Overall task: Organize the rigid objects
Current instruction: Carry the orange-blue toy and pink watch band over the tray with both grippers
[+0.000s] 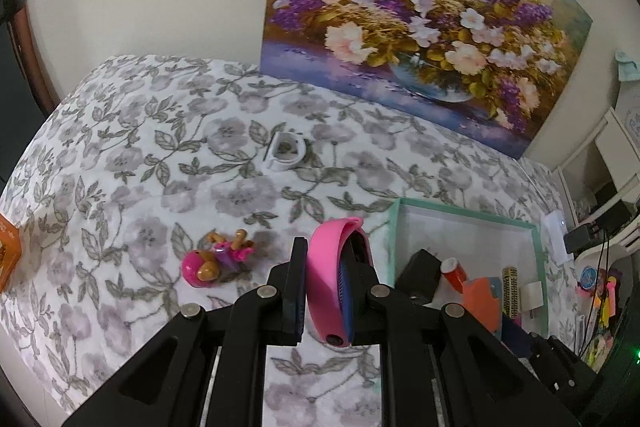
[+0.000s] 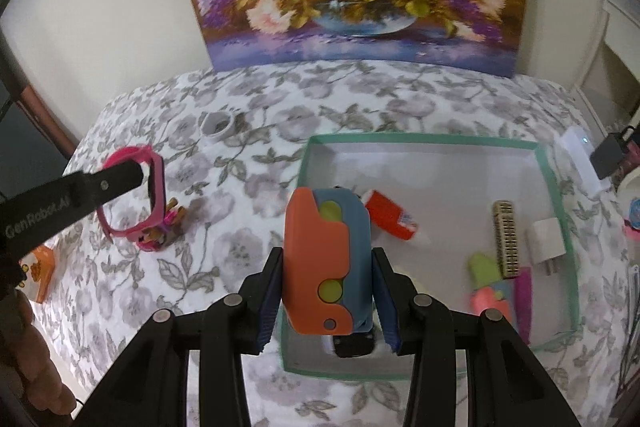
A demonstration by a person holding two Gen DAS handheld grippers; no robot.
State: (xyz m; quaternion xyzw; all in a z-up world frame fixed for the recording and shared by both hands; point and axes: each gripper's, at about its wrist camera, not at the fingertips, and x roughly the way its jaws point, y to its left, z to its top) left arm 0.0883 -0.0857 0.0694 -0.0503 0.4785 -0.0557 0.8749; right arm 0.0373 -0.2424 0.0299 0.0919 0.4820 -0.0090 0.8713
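Left gripper [image 1: 325, 291] pinches the pink wristband [image 1: 332, 279] above the bed [image 1: 120, 147]. Right gripper [image 2: 326, 291] clamps the orange-blue block [image 2: 320, 267] over the green-rimmed box [image 2: 560, 227]'s near left corner.

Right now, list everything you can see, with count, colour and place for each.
wristband: one, pink, held in left gripper
block toy: one, orange and blue, held in right gripper
tray: one, white with green rim, on the bedspread, holding small items
figurine: one, pink and tan, on bedspread left of tray
tape roll: one, white, farther back
bedspread: one, grey floral
painting: one, flowers, against wall
left gripper: black, shut on wristband
right gripper: black, shut on block toy
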